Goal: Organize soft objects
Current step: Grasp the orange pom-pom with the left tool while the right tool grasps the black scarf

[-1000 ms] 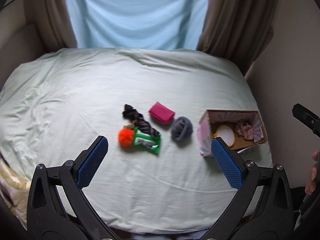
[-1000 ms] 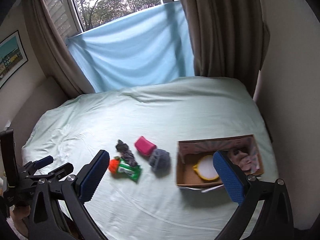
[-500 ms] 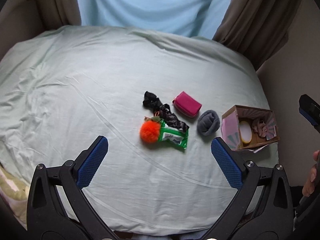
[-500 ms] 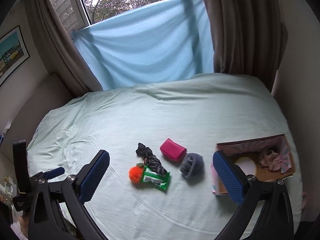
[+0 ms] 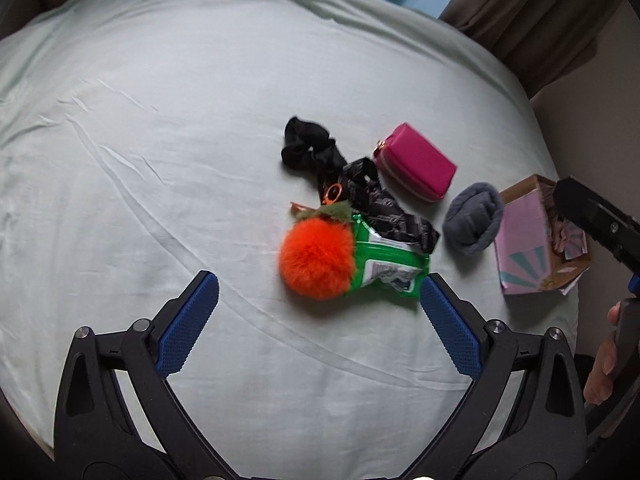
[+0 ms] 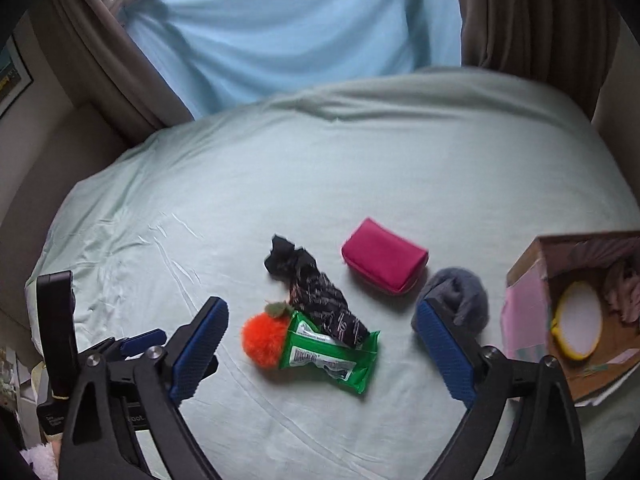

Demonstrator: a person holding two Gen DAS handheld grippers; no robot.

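On the pale green bed sheet (image 5: 160, 160) lies a cluster: an orange fluffy pom-pom (image 5: 316, 258) (image 6: 264, 338), a green wipes packet (image 5: 386, 270) (image 6: 332, 354), a black patterned cloth (image 5: 352, 184) (image 6: 316, 292), a pink pouch (image 5: 416, 166) (image 6: 384, 254) and a grey rolled sock (image 5: 474, 218) (image 6: 460, 298). My left gripper (image 5: 318, 312) is open and empty, just short of the pom-pom. My right gripper (image 6: 320, 340) is open and empty, above the cluster.
An open cardboard box (image 5: 532, 240) (image 6: 524, 272) stands at the bed's right edge, holding a yellow-rimmed round thing (image 6: 576, 320) and pinkish cloth. Brown curtains (image 6: 540, 20) and a light blue cloth (image 6: 300, 28) hang behind. A wall runs close on the right.
Both grippers have moved forward and down toward the cluster, which now looks much larger. The objects themselves have not moved.
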